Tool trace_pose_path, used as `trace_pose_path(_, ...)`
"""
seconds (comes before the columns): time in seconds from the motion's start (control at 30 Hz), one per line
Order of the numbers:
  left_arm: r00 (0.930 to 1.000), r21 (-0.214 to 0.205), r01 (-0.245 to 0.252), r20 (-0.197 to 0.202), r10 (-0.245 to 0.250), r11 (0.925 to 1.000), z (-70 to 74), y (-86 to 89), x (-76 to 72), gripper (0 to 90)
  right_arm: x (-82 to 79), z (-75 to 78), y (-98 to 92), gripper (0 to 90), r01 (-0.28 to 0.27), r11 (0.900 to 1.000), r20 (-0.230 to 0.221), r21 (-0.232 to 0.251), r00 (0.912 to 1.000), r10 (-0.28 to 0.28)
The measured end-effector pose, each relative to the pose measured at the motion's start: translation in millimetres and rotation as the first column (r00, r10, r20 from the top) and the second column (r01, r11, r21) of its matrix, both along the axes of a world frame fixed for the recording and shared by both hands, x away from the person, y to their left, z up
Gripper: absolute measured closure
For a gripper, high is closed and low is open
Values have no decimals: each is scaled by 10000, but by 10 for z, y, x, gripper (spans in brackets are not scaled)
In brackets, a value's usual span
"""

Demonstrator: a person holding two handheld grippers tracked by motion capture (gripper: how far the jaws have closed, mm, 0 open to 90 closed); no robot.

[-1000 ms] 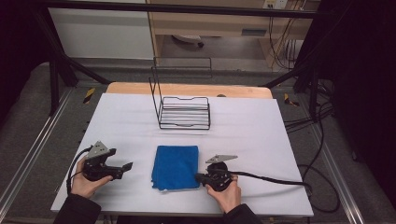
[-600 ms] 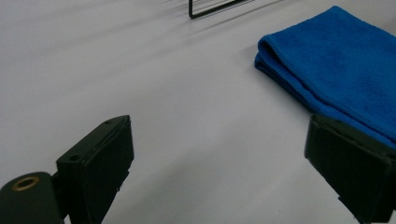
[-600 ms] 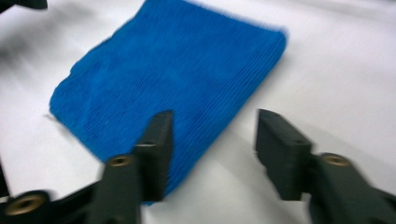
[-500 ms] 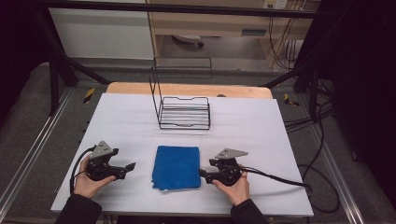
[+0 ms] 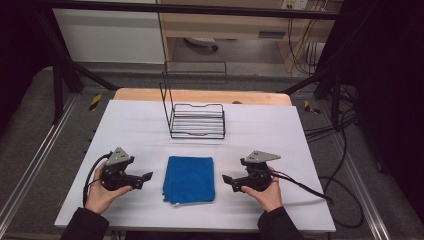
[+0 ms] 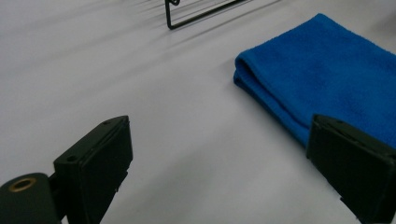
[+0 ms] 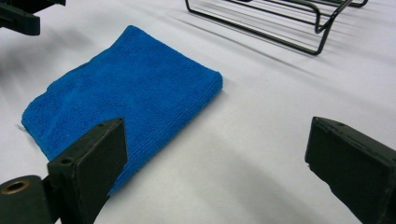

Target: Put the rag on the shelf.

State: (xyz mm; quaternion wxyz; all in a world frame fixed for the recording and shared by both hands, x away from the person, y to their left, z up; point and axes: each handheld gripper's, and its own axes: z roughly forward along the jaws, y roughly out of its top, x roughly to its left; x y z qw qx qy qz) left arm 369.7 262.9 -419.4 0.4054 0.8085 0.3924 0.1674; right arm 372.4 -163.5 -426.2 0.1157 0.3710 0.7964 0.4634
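Near the table's (image 5: pixel 130 125) front edge, midway between its sides, a folded blue cloth (image 5: pixel 189 179) lies flat. The left hand-held gripper (image 5: pixel 144 178) and right hand-held gripper (image 5: pixel 228 180) flank it, jaws spread wide and empty, each pointing inward at a cloth edge, probably ready to lift it together. A black wire rack (image 5: pixel 196 120) stands toward the back edge, well apart.

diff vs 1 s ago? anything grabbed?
Nothing grabbed. The right gripper backed away from the blue towel toward the table's right edge, leaving a clear gap. The left gripper dropped slightly nearer the person. Both have open jaws, holding nothing. Towel and wire rack haven't moved.
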Motion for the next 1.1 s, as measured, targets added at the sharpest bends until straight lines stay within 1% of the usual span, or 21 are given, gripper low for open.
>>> trace_pose_path(0.13, 10000, 64, 20, -1, -20, 10000, 63, -88, 50, 80, 6, 0, -31, 54, 31, 10000, 46, -54, 10000, -30)
trace_pose_path(0.33, 10000, 164, 58, 20, -59, 9998, 142, -238, 145, 93, 5, -14, -35, 43, -58, 9997, -21, -234, 10000, 57)
trace_pose_path(0.37, 10000, 193, 89, 5, -89, 9998, 150, -264, 165, 99, 1, -16, -34, 43, -55, 9996, -93, -276, 9999, 52)
trace_pose_path(0.53, 9998, 380, 85, -189, -77, 9992, 156, -414, 287, 111, -8, -30, -30, 42, -123, 9991, -104, -398, 9999, 119)
trace_pose_path(0.6, 9995, 334, 79, -296, -69, 9994, 156, -472, 349, 116, -7, -31, -30, 41, -125, 9991, -118, -412, 9999, 120)
trace_pose_path(0.67, 9994, 314, 27, -349, -16, 9995, 154, -517, 396, 131, -9, -33, -30, 40, -122, 9990, -146, -428, 9998, 116)
trace_pose_path(0.7, 9994, 362, 16, -343, -4, 9993, 151, -535, 416, 165, -16, -35, -27, 41, -117, 9990, -226, -441, 9997, 108)
trace_pose_path(0.77, 9992, 445, -26, -403, 44, 9990, 143, -570, 453, 170, -13, -41, -25, 41, -121, 9989, -179, -455, 9998, 113)
trace_pose_path(0.83, 9989, 533, -141, -438, 165, 9985, 127, -607, 492, 176, -15, -46, -20, 43, -114, 9988, -237, -466, 9997, 103)
trace_pose_path(0.9, 9986, 597, -253, -445, 280, 9979, 93, -638, 529, 219, -13, -54, -17, 43, -161, 9987, -261, -493, 9996, 148)
trace_pose_path(1.0, 9974, 657, -344, -608, 384, 9972, 33, -656, 566, 238, -15, -54, -16, 44, -137, 9986, -285, -506, 9995, 123)
trace_pose_path(1.03, 9970, 687, -369, -651, 414, 9970, 9, -662, 578, 271, -11, -59, -14, 46, -135, 9987, -257, -500, 9996, 123)
trace_pose_path(1.07, 9963, 778, -380, -737, 437, 9962, -9, -665, 591, 271, -11, -59, -14, 46, -135, 9987, -257, -500, 9996, 123)
trace_pose_path(1.1, 9954, 774, -413, -828, 477, 9961, -28, -665, 601, 308, -4, -62, -6, 47, -116, 9991, -379, -403, 9992, 101)
